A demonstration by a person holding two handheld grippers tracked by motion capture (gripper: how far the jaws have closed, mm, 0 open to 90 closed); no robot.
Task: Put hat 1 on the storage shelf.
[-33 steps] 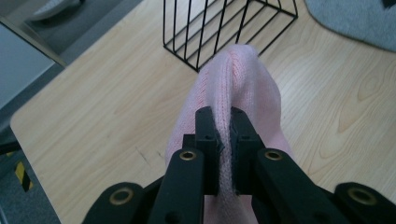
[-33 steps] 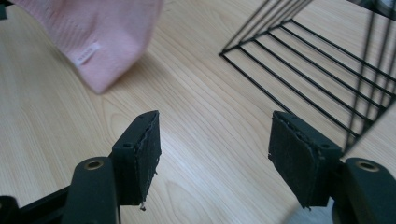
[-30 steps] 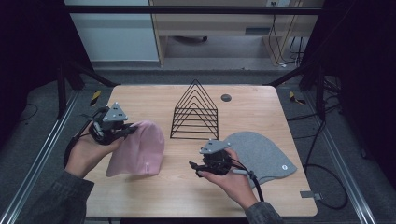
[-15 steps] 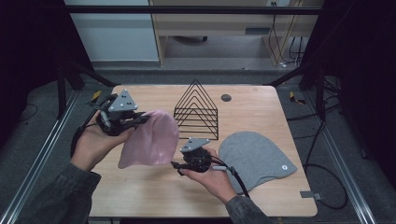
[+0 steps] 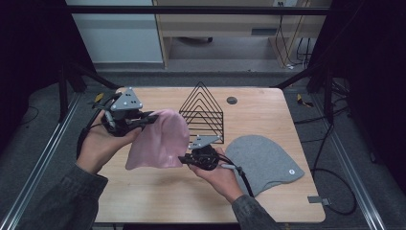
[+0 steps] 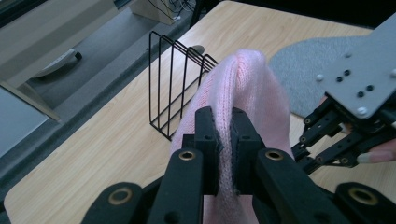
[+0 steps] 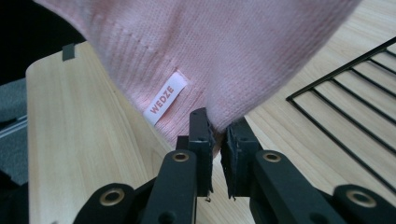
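Observation:
A pink knit beanie [image 5: 158, 139] hangs lifted off the wooden table [image 5: 158, 191], at its left half. My left gripper [image 5: 151, 117] is shut on its upper edge; in the left gripper view the knit [image 6: 243, 79] is pinched between the jaws of that gripper [image 6: 224, 135]. My right gripper [image 5: 184, 159] has just been closing on the beanie's lower right corner. In the right gripper view the pink fabric [image 7: 210, 51] sits between the jaws of that gripper [image 7: 217, 130], beside a white label [image 7: 166, 98].
A grey beanie [image 5: 265, 158] lies flat on the table's right half. A black wire rack [image 5: 203, 112] stands at the middle, just behind the pink beanie. A small dark disc [image 5: 231, 100] lies near the far edge.
The left gripper raised the pink beanie and carried it rightward. The right gripper moved left from the grey beanie to the pink one's lower corner and closed on it.

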